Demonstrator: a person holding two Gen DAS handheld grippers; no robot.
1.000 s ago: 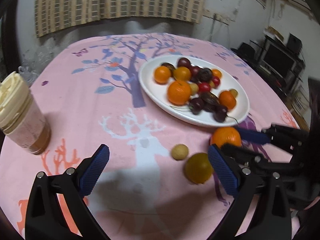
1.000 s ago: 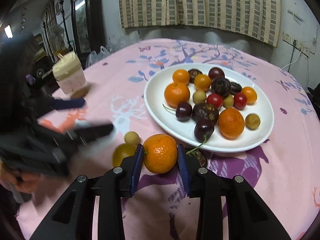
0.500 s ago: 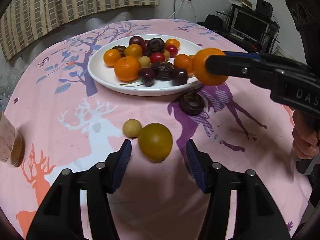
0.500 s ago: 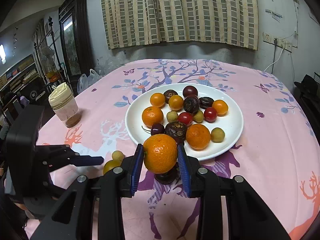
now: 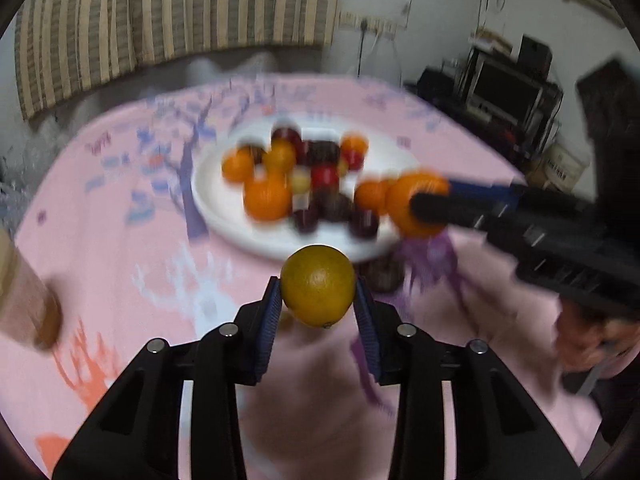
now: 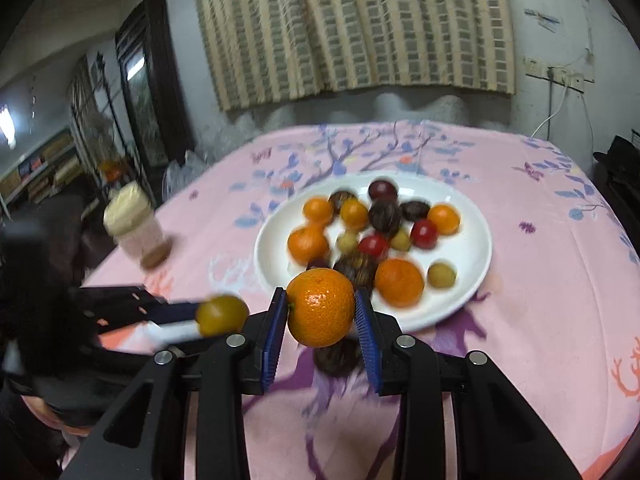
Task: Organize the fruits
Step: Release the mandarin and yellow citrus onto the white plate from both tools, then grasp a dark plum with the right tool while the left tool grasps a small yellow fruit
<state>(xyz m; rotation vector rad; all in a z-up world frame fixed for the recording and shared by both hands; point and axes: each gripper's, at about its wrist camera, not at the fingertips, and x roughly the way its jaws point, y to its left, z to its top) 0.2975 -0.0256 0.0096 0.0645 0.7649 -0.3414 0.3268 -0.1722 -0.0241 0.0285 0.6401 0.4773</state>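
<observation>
Left gripper [image 5: 317, 300] clamps yellow-green fruit [image 5: 317, 285] | right gripper [image 6: 321, 314] clamps orange [image 6: 321, 308] (near plate [image 6: 468, 256] rim)

Black fingers [image 5: 272, 312] with ribbed blue pads and silver screws.

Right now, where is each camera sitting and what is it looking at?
Left wrist view: sits on the left gripper, looking along its fingers at the yellow-green fruit it holds, the plate beyond; the person's other hand shows at right.
Right wrist view: sits on the right gripper, looking over its orange toward the plate and jar; no bare hand shows clearly.
Shared: plate, pink tablecloth, and each other's gripper and fruit.
</observation>
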